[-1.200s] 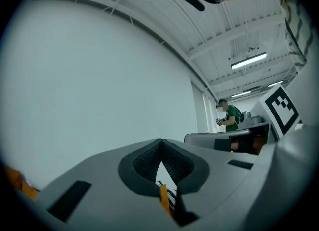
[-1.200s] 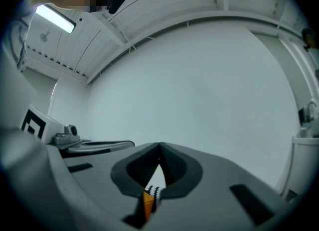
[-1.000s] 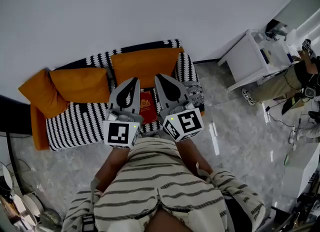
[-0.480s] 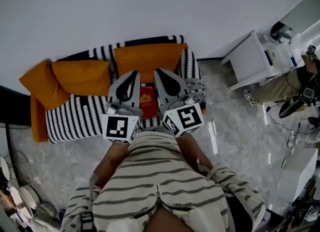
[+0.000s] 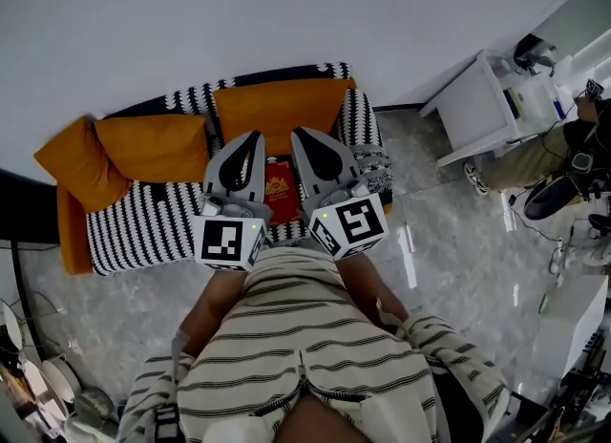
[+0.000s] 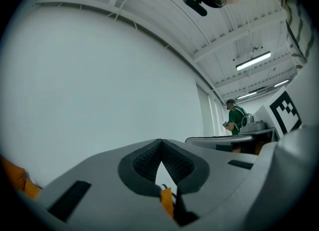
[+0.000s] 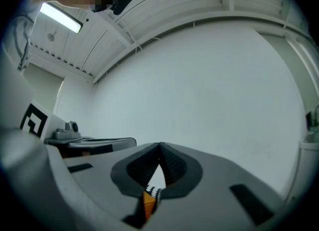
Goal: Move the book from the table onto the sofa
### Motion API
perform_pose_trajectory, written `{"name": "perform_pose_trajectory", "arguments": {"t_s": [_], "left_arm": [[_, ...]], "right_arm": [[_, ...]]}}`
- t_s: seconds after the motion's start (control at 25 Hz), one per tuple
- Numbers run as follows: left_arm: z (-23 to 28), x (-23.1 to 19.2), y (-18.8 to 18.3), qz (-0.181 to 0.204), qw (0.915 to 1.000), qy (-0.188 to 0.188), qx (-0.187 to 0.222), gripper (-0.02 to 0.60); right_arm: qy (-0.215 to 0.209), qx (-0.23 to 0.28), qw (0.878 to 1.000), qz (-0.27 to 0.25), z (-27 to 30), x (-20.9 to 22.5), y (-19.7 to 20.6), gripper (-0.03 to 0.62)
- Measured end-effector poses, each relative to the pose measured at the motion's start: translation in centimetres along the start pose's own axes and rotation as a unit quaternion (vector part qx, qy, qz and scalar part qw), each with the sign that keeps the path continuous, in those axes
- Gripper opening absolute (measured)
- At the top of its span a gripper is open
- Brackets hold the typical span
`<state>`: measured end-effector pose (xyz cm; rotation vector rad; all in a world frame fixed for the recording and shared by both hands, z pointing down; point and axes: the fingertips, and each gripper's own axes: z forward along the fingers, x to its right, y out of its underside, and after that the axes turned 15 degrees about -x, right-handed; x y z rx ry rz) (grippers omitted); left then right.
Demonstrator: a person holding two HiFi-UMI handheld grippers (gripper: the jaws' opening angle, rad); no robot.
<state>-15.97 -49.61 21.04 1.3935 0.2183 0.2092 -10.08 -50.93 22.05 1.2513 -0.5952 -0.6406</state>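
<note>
left claw (image 5: 254, 136): pressed together, empty | right claw (image 5: 298, 134): pressed together, empty | book (image 5: 278, 193): on sofa (image 5: 143, 226) seat, between and beneath both claws, long axis toward backrest | nearer: neither

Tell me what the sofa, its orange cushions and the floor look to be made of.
Sofa: woven fabric, matt, with a black-and-white striped print.
Orange cushions: soft cloth, matt, plump with rounded edges.
Floor: probably polished stone or tile, judging by the grey veining and bright streaks of reflected light.
</note>
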Motion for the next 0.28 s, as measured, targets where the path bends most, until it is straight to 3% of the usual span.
{"name": "perform_pose_trajectory", "arguments": {"t_s": [0.28], "left_arm": [[0.01, 0.08, -0.14, -0.001, 1.0, -0.002, -0.001, 0.006]], "right_arm": [[0.001, 0.0, 1.0, -0.002, -0.2, 0.15, -0.23, 0.014]]}}
